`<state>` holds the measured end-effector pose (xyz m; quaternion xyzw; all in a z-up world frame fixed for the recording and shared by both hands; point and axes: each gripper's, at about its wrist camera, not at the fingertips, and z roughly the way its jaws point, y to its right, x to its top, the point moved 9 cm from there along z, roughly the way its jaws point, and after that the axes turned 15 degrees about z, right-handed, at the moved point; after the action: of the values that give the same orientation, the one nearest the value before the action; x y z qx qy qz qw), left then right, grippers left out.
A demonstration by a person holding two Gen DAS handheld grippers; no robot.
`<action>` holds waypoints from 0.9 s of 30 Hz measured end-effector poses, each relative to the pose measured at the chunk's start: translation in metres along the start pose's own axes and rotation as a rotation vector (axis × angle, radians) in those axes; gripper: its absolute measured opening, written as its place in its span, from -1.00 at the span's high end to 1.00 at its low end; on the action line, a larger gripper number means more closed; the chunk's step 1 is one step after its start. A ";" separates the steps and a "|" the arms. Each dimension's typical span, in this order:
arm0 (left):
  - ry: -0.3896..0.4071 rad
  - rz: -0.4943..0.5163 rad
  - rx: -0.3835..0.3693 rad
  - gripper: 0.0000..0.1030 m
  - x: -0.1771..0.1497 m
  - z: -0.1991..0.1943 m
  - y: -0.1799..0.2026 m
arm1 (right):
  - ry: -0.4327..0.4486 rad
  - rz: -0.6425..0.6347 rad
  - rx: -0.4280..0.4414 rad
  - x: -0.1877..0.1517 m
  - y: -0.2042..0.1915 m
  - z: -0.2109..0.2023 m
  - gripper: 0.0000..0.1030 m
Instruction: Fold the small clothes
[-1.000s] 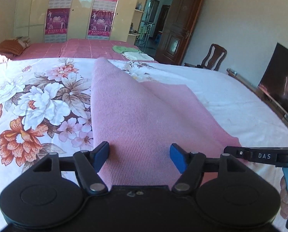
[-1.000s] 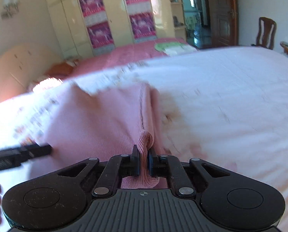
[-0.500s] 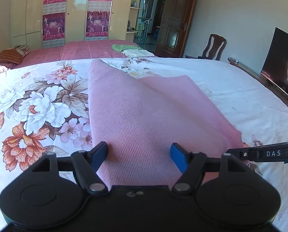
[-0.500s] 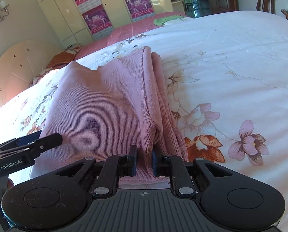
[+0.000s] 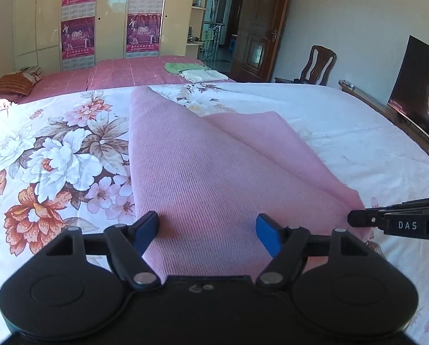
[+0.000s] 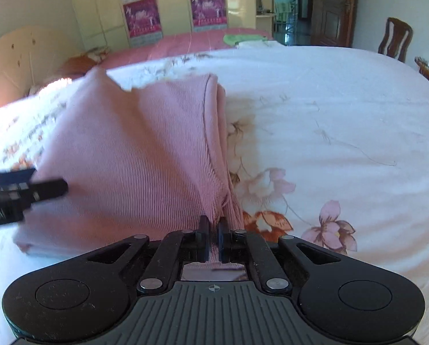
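1. One bed [image 5: 344, 132]; broad and flat, covered by a smooth white sheet printed with large flowers in orange, white and pale pink.
2. One second bed [image 5: 134, 72] behind it; pink quilted cover with a grid of stitch lines; two small folded cloths, one green [image 5: 183, 66] and one white [image 5: 203, 75], lie on its right part, touching; one orange striped pillow [image 5: 11, 84] at its left end.
3. One garment [image 5: 208, 172]; pink fine-ribbed knit, soft and matte; it lies on the flowered sheet, folded over itself so two layers show, the upper one rising to a rounded peak at the far end and the lower one spread flat to the right.
4. One wooden chair [image 5: 319, 67]; dark, curved carved back; it stands by the wall near the door.
5. Two hand-held grippers; black plastic bodies with round discs and blue pads; the left hand-held gripper [image 5: 207, 225] has its fingers spread wide apart over the near end of the garment, gripping nothing; the right hand-held gripper [image 6: 213, 234] is pinched together on a gathered ridge at the garment's near right edge, cloth bunched between the pads.
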<state>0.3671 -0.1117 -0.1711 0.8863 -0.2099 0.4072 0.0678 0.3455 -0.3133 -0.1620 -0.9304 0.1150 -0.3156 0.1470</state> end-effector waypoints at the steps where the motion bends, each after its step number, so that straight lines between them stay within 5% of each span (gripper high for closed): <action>1: 0.002 -0.021 -0.010 -0.37 0.002 -0.002 -0.004 | 0.008 0.013 0.021 0.005 -0.002 -0.005 0.89; 2: 0.007 -0.043 -0.019 -0.35 0.004 -0.005 -0.009 | 0.024 0.017 0.033 0.011 -0.004 -0.010 0.68; 3: 0.014 -0.062 -0.026 -0.35 0.007 -0.009 -0.013 | 0.046 0.017 0.038 0.019 -0.006 -0.014 0.19; 5: 0.037 -0.082 -0.022 -0.35 0.014 -0.017 -0.023 | 0.093 0.025 0.061 0.036 -0.012 -0.021 -0.34; 8: 0.072 -0.101 -0.001 -0.36 0.028 -0.021 -0.040 | 0.104 0.020 0.062 0.058 -0.020 -0.010 -0.29; 9: 0.072 -0.108 0.012 -0.35 0.032 -0.017 -0.047 | 0.102 0.021 0.065 0.065 -0.022 -0.001 -0.13; 17: 0.021 -0.150 0.060 -0.28 0.046 0.036 -0.081 | 0.058 0.073 0.068 0.112 -0.034 0.083 0.11; 22: 0.002 -0.154 0.064 -0.30 0.044 0.059 -0.085 | 0.026 0.058 0.074 0.121 -0.038 0.111 0.73; 27: -0.002 -0.169 0.065 -0.31 0.043 0.065 -0.088 | 0.117 0.036 0.046 0.127 -0.032 0.110 0.87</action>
<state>0.4741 -0.0649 -0.1773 0.9029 -0.1211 0.4059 0.0731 0.5162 -0.3005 -0.1639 -0.9044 0.1331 -0.3694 0.1670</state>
